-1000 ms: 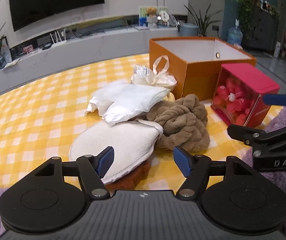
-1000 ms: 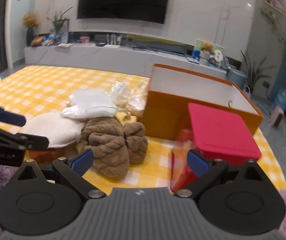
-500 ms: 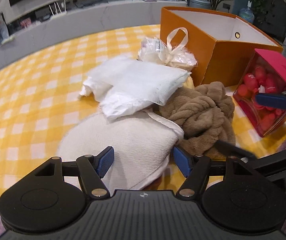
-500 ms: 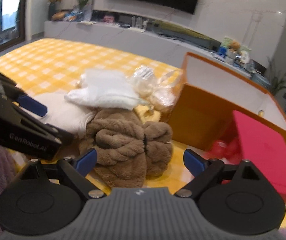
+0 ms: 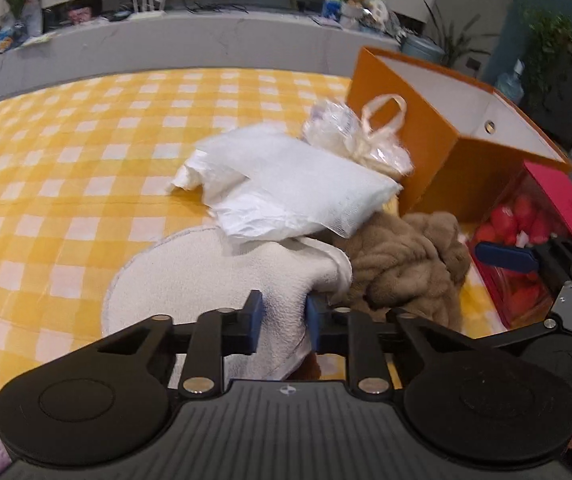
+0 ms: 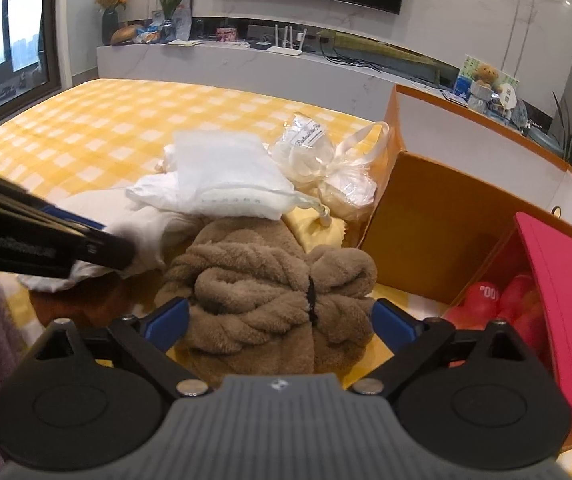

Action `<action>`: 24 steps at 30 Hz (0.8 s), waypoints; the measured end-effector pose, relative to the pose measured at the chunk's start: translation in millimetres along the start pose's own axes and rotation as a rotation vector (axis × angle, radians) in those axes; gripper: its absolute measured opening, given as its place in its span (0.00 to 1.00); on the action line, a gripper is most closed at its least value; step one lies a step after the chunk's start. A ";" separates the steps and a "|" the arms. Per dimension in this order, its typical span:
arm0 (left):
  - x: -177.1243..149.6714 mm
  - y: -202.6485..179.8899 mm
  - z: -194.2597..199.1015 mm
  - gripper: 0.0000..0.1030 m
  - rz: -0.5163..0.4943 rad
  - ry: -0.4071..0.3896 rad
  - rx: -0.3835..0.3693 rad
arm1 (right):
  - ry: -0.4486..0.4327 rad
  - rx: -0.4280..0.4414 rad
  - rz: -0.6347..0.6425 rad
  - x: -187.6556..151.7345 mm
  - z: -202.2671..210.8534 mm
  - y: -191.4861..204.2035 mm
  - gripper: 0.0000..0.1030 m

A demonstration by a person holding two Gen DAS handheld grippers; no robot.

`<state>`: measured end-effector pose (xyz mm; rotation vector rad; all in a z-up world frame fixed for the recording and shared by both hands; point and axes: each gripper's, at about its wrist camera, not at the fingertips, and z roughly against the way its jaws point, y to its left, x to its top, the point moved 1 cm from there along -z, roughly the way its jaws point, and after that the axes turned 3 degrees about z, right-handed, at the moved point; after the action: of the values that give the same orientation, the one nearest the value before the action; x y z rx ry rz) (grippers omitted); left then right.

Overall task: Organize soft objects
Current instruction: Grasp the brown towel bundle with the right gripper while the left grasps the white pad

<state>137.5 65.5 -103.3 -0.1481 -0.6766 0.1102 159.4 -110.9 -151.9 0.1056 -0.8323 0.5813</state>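
Soft things lie heaped on a yellow checked cloth (image 5: 66, 184): a cream pad (image 5: 190, 280), a white bag (image 5: 286, 188) resting partly on it, a brown fleece bundle (image 6: 270, 292), and a clear tied bag (image 5: 350, 136) behind them. An open orange box (image 5: 446, 160) stands beyond the heap, with a red box (image 6: 566, 292) beside it.

What has changed is the left gripper (image 5: 282, 322). A second ago its jaws stood wide over the near edge of the cream pad; they have just been closing and now stand narrow, with a fold of the pad pinched between the blue pads. The pad's fabric bunches up between the jaws, while the rest of it spreads ahead and to their left on the cloth. The right wrist view shows the same pinch from the side.

The right gripper (image 6: 282, 324) has jaws wide apart. The brown fleece bundle sits between them and just ahead, but neither pad presses on it.

Judging from this, the pad now looks gripped and ready to lift, probably toward the orange box. The white bag lying on its far edge may slide or drag along when it is raised.
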 end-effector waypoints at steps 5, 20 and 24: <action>-0.4 -4.9 -6.0 0.34 -0.019 0.016 0.027 | 0.025 -0.005 -0.057 -3.1 -17.9 -4.0 0.95; -2.6 -9.0 -9.6 0.42 -0.052 0.026 0.035 | 0.090 0.080 -0.222 -24.3 -10.2 -14.6 0.61; -2.6 -7.8 -8.5 0.29 -0.048 0.019 0.031 | 0.074 0.109 -0.196 -25.2 -7.4 -8.4 0.44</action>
<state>141.3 56.6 -110.0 -0.1027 -0.6590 0.0731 155.5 -126.9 -174.0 0.2608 -0.7095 0.4430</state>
